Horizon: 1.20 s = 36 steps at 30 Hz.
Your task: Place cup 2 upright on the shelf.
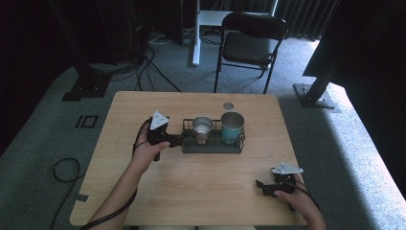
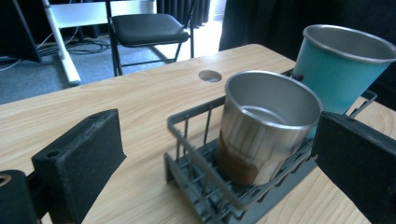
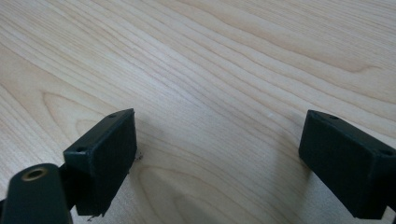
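A dark wire rack [image 1: 210, 149] sits mid-table and holds two cups. The steel cup [image 1: 202, 127] stands at its left end and the taller teal cup [image 1: 232, 125] at its right. My left gripper [image 1: 178, 140] is at the rack's left end. In the left gripper view it [image 2: 219, 158] is open wide, its jaws either side of the rack [image 2: 187, 122] corner and the steel cup [image 2: 266, 126], with the teal cup [image 2: 345, 70] behind. My right gripper [image 1: 261, 186] rests near the table's front right; it [image 3: 219, 154] is open over bare wood.
A round cable hole [image 1: 228, 106] lies in the tabletop behind the teal cup. A black folding chair [image 1: 249, 43] and a white desk leg [image 1: 196, 38] stand beyond the far edge. Cables run over the floor on the left.
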Available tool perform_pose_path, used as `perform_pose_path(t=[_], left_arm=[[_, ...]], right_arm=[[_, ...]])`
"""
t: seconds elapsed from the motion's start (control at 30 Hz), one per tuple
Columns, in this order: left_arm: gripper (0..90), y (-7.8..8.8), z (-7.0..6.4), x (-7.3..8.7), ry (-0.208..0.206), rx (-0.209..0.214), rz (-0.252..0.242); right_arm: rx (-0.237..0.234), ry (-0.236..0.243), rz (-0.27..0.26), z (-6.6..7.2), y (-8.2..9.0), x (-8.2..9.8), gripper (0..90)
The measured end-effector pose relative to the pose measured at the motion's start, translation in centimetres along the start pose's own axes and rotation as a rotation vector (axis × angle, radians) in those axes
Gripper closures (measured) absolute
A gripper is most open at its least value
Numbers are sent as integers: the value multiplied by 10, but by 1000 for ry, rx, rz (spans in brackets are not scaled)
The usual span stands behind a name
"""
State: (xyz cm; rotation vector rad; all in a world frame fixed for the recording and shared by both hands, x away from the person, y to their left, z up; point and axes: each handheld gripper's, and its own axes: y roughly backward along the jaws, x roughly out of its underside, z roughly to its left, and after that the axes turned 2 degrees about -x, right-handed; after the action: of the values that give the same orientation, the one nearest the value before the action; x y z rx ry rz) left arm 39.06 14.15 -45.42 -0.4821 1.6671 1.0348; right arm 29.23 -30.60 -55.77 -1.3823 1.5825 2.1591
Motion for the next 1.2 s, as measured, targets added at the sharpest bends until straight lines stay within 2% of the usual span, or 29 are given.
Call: perform_pose_path(t=[0.33, 0.8, 1.2], left_arm=[[29, 14, 8, 13, -14, -21, 30], [29, 32, 24, 43, 3, -49, 81], [29, 51, 40, 75, 51, -84, 112]], right_arm=[[0, 0, 0, 0, 0, 0, 109], [0, 0, 0, 0, 0, 0, 109], [0, 0, 0, 0, 0, 0, 109]])
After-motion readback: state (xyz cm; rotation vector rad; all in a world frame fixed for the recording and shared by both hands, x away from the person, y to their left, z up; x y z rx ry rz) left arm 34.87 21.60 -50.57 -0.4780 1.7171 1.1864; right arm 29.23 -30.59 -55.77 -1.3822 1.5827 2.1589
